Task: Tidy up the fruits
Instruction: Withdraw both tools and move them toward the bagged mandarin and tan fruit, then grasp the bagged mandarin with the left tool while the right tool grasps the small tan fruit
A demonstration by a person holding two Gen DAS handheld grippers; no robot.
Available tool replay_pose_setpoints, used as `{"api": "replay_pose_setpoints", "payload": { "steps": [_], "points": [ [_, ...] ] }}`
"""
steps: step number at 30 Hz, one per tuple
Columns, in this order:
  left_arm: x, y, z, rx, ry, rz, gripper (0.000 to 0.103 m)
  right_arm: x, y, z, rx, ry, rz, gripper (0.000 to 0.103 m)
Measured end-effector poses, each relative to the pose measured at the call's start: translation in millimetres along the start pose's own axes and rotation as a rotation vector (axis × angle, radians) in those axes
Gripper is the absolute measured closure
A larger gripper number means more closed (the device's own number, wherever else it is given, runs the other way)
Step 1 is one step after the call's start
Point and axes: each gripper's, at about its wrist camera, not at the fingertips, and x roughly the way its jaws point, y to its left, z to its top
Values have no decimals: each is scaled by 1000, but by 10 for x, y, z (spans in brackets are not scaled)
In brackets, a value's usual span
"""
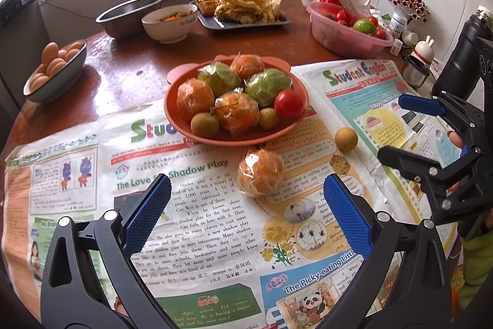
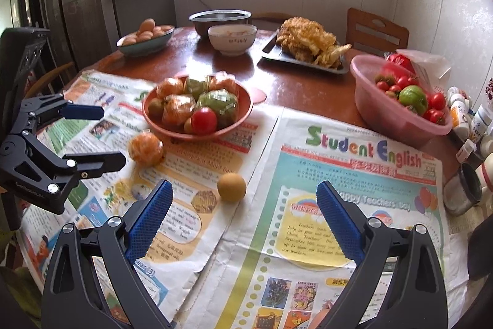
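Both grippers hover over the newspaper-covered surface [image 2: 354, 174], the left gripper [image 1: 246, 215] and the right gripper [image 2: 243, 215] each with jaws spread wide and empty. Just beyond the left one lies a plastic-wrapped orange [image 1: 261, 172], with a small round brown fruit [image 2: 231, 187] near it on the newspaper. Farther back, the orange-red fruit bowl [image 1: 185, 131] holds wrapped oranges, green fruits and a red tomato [image 1: 288, 103]. Behind stand a pink basin [image 2: 369, 100] and a bowl of eggs [image 1: 55, 73].
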Motion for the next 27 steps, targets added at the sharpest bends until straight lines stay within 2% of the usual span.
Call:
{"api": "replay_pose_setpoints", "payload": {
  "steps": [5,7,10,11,13,15,17,19,23,27],
  "points": [
    [117,6,-24,-7,22,-9,10,147,26,-29,-10,27,4,12],
    [153,6,-22,-8,29,-15,10,226,31,-32,-9,47,16,24],
    [200,10,-15,-12,39,-33,13,329,54,-27,-18,68,24,33],
    [219,12,-10,-13,44,-37,14,353,56,-21,-18,72,30,42],
    [242,11,-2,-14,48,-45,19,409,64,-6,-22,82,46,49],
    [270,-1,9,-9,54,-51,25,451,66,-2,-26,93,51,62],
    [298,-13,23,-6,58,-59,27,484,61,-5,-32,103,51,71],
    [329,-24,30,-4,63,-67,35,484,51,-7,-44,96,45,79],
    [391,-52,42,3,73,-79,51,470,14,-11,-23,91,70,79],
    [429,-70,59,8,79,-88,61,453,22,-18,-14,87,89,79]
  ]
}}
